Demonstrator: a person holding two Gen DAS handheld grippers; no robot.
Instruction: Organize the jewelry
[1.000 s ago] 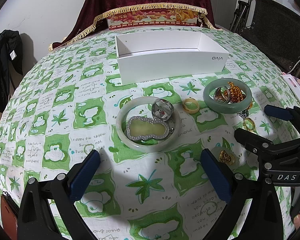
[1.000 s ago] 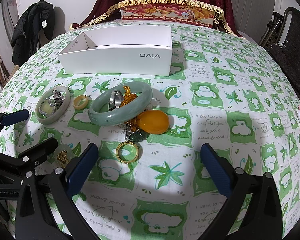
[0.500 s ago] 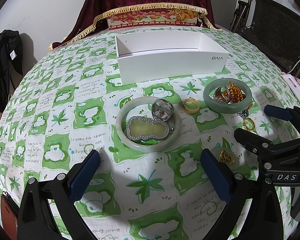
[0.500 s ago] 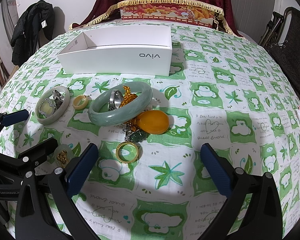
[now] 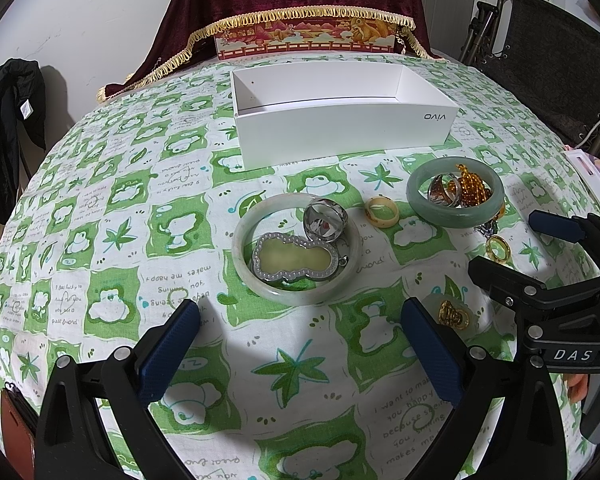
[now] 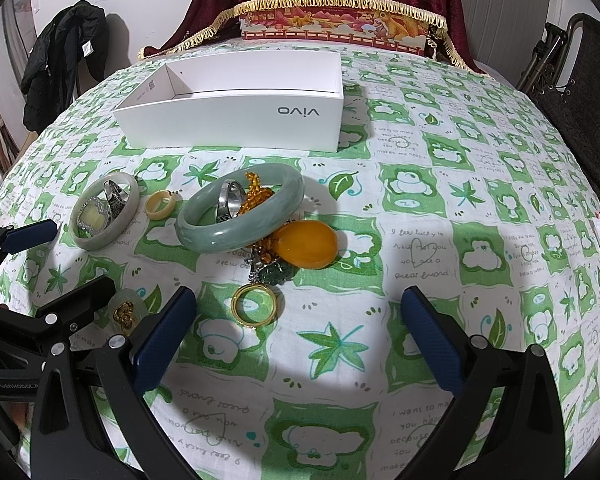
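Hovering low over the green-and-white tablecloth, the left gripper has its blue-padded jaws spread wide with nothing between them. Just ahead of its gap lies a pale jade bangle ringing a silver-framed pendant and a silver ring. Ahead and to its right sit a small cream ring and, beyond that, a green jade bangle holding another silver ring and amber beads. Close beside its right finger rests a small gold charm on a pale disc. The right gripper is likewise wide apart and empty, beside the left one. A gold ring lies just ahead between its fingers, nearer the left finger, with a dark green pendant and an orange amber stone a little farther on, touching the green bangle's underside. Well ahead of both grippers stands the open white box.
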